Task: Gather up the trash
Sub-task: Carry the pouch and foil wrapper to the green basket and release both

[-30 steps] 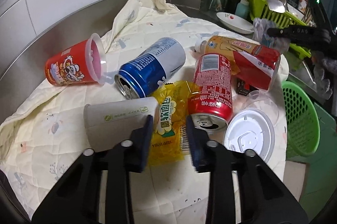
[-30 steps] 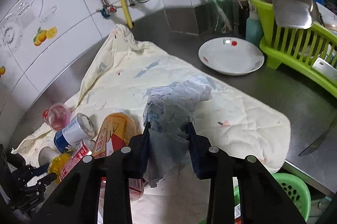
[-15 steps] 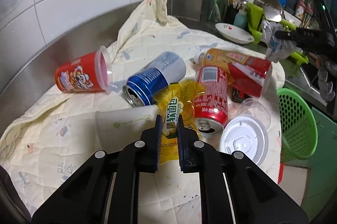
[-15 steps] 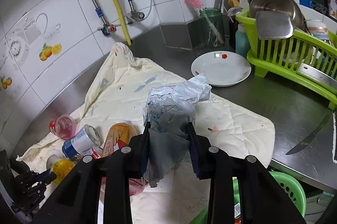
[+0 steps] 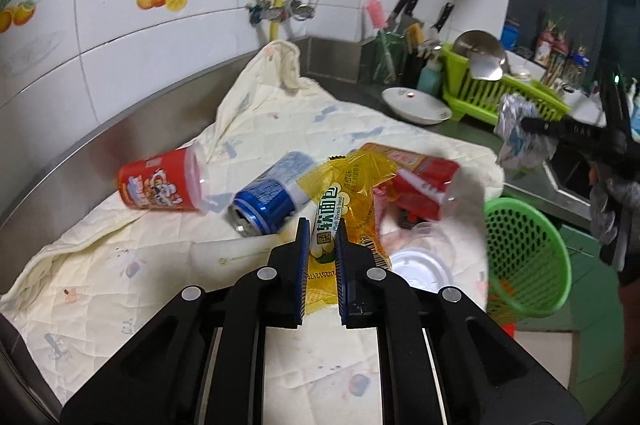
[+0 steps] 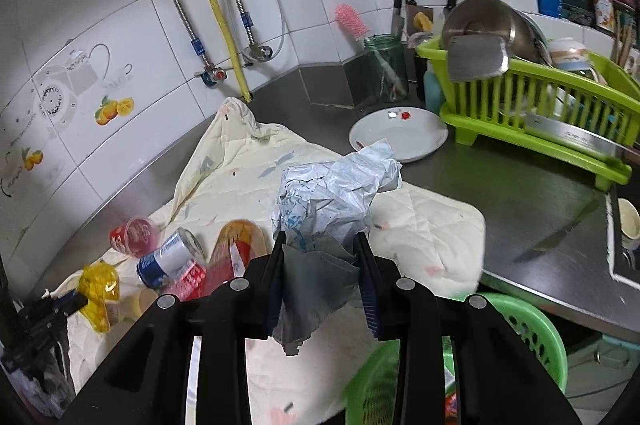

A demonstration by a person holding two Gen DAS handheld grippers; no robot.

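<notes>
My left gripper (image 5: 322,239) is shut on a yellow snack wrapper (image 5: 344,189) and holds it lifted above the cloth. My right gripper (image 6: 320,245) is shut on a crumpled bluish-white paper (image 6: 332,193), held above the green basket (image 6: 516,329); that basket also shows in the left wrist view (image 5: 524,257). On the cream cloth (image 5: 120,265) lie a red cup (image 5: 160,185), a blue can (image 5: 268,201), a red-and-orange packet (image 5: 416,177) and a white lid (image 5: 420,269).
A white plate (image 6: 400,137) sits on the steel counter (image 6: 520,201) beside a green dish rack (image 6: 540,101). A knife (image 6: 556,237) lies on the counter at right. Pipes and a yellow hose (image 6: 216,5) run down the tiled wall.
My left gripper closed on the yellow wrapper and lifted it off the cloth. My right gripper rose with the crumpled paper and moved over the green basket.
</notes>
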